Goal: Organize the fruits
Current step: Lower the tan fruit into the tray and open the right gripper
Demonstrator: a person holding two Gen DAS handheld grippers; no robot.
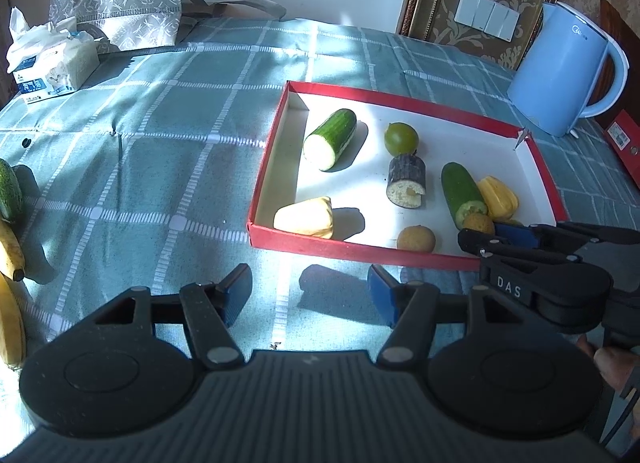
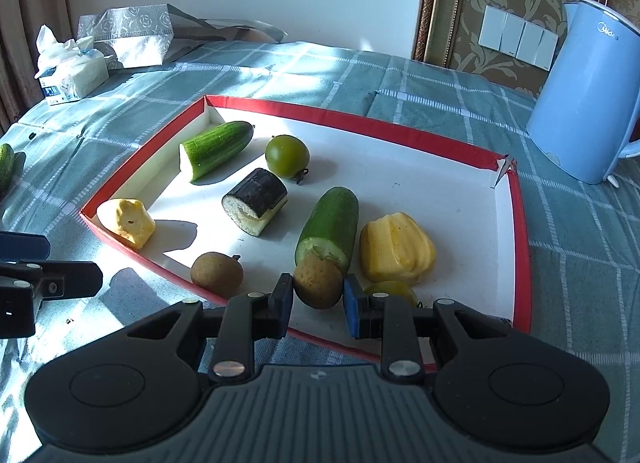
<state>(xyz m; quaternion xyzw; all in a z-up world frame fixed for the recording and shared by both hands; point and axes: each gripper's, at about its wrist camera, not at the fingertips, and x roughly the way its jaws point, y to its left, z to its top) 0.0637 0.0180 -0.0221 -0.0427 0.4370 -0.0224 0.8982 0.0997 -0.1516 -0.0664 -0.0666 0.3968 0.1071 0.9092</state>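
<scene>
A red-rimmed white tray (image 1: 276, 135) (image 2: 360, 119) holds cut cucumber pieces (image 1: 330, 139) (image 2: 330, 223), a green tomato (image 1: 401, 138) (image 2: 287, 155), a dark-skinned cut piece (image 1: 406, 181) (image 2: 256, 201), yellow pieces (image 1: 306, 218) (image 2: 396, 249) and two small brown round fruits (image 1: 416, 239) (image 2: 217, 274). My right gripper (image 2: 318, 299) (image 1: 490, 229) has its pads on both sides of one brown fruit (image 2: 318, 281) at the tray's near edge. My left gripper (image 1: 310, 291) is open and empty above the cloth, in front of the tray.
Bananas (image 1: 10, 247) and a cucumber (image 1: 8, 191) lie at the far left on the checked tablecloth. A blue kettle (image 1: 564, 67) (image 2: 588, 99) stands behind the tray's right corner. A tissue pack (image 1: 52, 63) and a grey bag (image 1: 120, 11) sit at the back left.
</scene>
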